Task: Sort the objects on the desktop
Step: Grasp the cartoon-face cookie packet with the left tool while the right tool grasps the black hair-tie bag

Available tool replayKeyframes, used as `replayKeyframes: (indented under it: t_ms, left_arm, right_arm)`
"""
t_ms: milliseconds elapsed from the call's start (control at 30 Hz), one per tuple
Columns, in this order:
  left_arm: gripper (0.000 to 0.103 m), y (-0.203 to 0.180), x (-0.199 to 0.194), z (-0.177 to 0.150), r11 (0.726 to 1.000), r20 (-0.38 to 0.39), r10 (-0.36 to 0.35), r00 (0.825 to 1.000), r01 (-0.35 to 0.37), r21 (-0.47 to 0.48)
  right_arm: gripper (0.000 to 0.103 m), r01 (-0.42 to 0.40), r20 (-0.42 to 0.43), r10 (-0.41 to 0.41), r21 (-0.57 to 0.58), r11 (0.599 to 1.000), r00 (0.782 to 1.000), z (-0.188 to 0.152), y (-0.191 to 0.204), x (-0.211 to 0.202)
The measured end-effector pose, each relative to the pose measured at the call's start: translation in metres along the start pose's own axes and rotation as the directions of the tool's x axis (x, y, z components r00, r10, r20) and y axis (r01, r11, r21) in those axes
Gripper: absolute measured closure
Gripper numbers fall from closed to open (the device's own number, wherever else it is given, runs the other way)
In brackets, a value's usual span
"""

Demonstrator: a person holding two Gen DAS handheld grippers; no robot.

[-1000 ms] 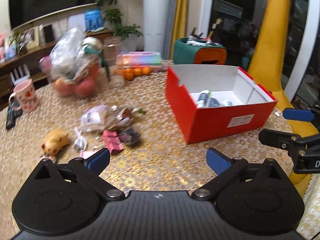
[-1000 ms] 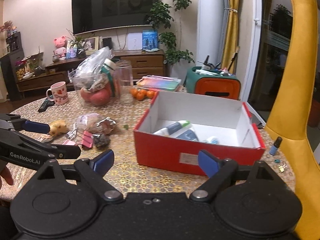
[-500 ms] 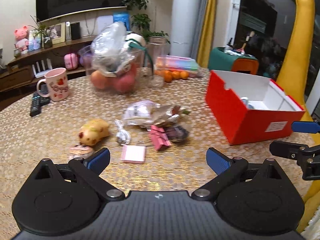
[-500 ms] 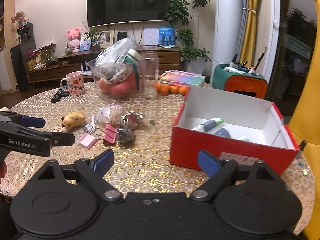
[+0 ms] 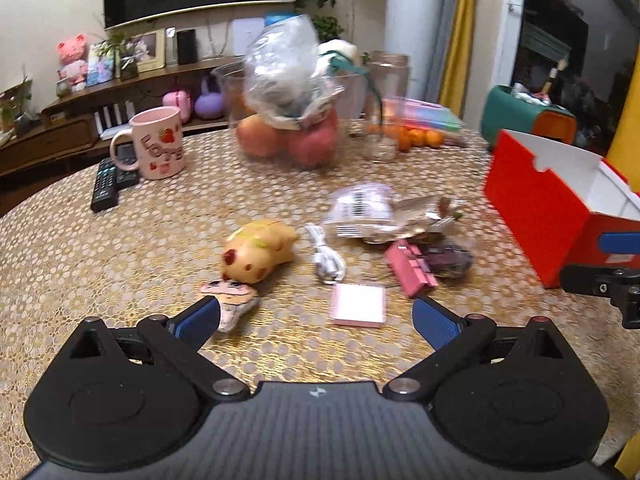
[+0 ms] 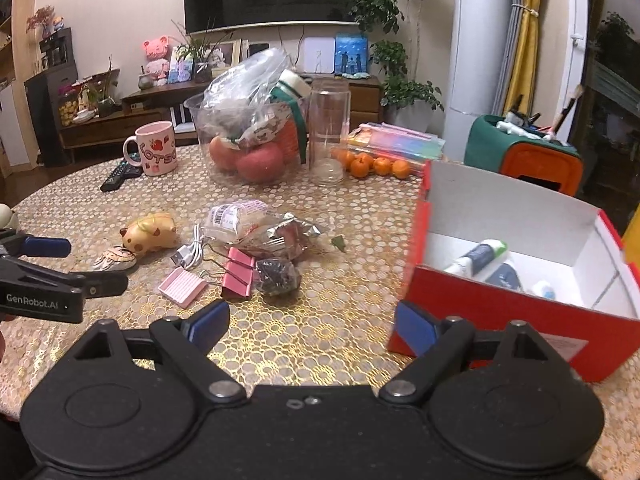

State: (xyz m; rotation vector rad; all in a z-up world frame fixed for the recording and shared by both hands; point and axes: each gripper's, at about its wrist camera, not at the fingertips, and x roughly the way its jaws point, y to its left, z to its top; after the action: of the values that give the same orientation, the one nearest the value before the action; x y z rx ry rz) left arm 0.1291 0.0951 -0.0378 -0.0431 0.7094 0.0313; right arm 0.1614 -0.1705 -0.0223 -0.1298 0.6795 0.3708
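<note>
L gripper (image 5: 316, 316) released, jaws wide, nothing held; pink pad (image 5: 359, 304) lies flat on table just ahead, between them. Approach low, centre jaws over pad edges, avoid cable (image 5: 326, 258). R gripper (image 6: 310, 326) released too, beside red box (image 6: 500, 308).

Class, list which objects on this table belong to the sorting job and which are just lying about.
Job: red box, pink notepad, pink binder clips, white cable, yellow toy.
Lying about: pink mug, fruit bowl, remote.
</note>
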Motion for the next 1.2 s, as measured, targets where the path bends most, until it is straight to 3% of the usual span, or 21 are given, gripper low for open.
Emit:
replayKeyframes:
  t_ms: [467, 967, 1200]
  left_arm:
    - [0.000, 0.050, 0.051, -0.002, 0.999, -0.036, 0.035, 0.999, -0.036, -0.037]
    - [0.002, 0.066, 0.076, -0.007, 0.999, -0.058, 0.021, 0.998, -0.024, -0.049]
    - [0.014, 0.074, 0.082, -0.008, 0.997, -0.065, 0.017, 0.998, -0.022, -0.070]
  right_arm:
    - [0.024, -0.020, -0.060, 0.019, -0.013, 1.000, 0.998, 0.016, 0.016, 0.071]
    - [0.038, -0.022, -0.120, 0.026, 0.030, 0.999, 0.992, 0.021, 0.016, 0.118]
    - [0.048, -0.024, -0.137, 0.030, 0.041, 0.999, 0.990, 0.019, 0.017, 0.129]
